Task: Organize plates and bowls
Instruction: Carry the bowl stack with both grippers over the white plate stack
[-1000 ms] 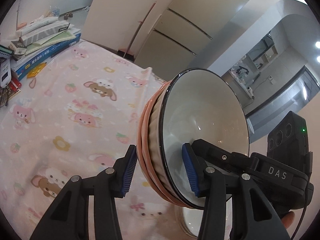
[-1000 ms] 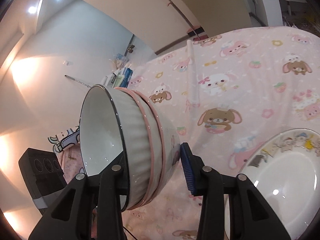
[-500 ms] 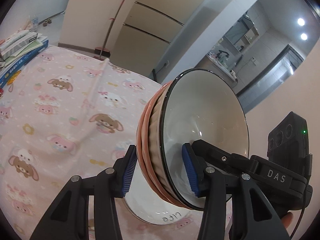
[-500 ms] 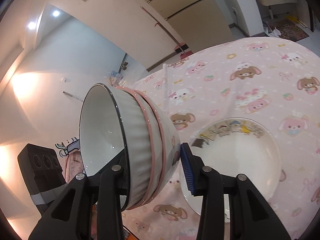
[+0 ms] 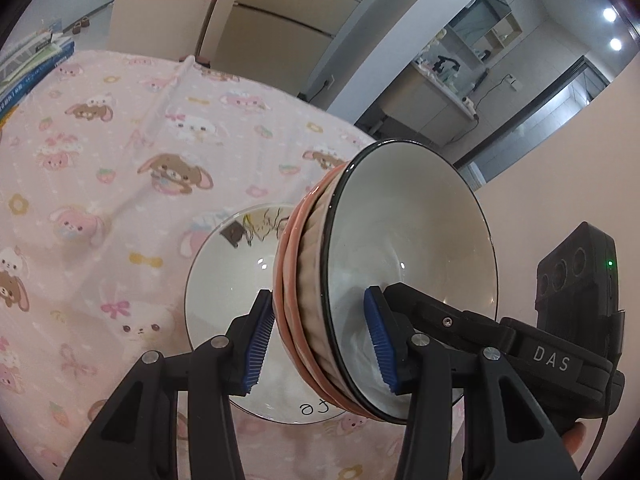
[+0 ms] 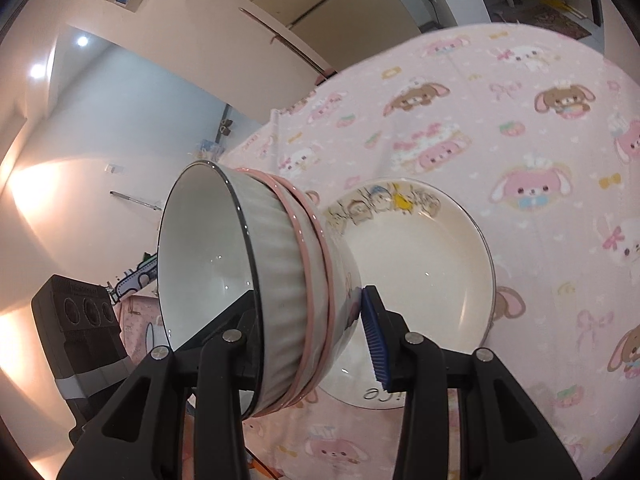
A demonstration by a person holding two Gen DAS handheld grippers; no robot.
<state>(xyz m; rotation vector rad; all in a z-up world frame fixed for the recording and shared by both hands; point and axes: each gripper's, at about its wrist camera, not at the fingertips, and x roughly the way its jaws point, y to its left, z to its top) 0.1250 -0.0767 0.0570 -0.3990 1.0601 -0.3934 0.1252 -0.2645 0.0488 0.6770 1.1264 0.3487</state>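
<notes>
Ceramic bowls, a nested stack [image 5: 384, 280] of 3 with a dark-rimmed ribbed one innermost and 2 pink-rimmed ones around it, hang in the air tipped steeply on their side, mouth facing the right gripper's side. Both grippers carry the stack together. The left gripper [image 5: 320, 344] clamps its fingers [image 5: 258, 344] over the stacked wall, 1 pad outside and 1 inside the bowl. The right gripper [image 6: 316, 332] does the same from the opposite rim, its blue pad [image 6: 374, 340] on the outer bowl. Directly below and just beyond the stack lies a deep white plate [image 6: 432, 272] with cartoon figures on its rim, empty, on the pink rabbit-print cloth [image 5: 100, 168] over the surface. I judge the stack must level out and come down onto that plate.
</notes>
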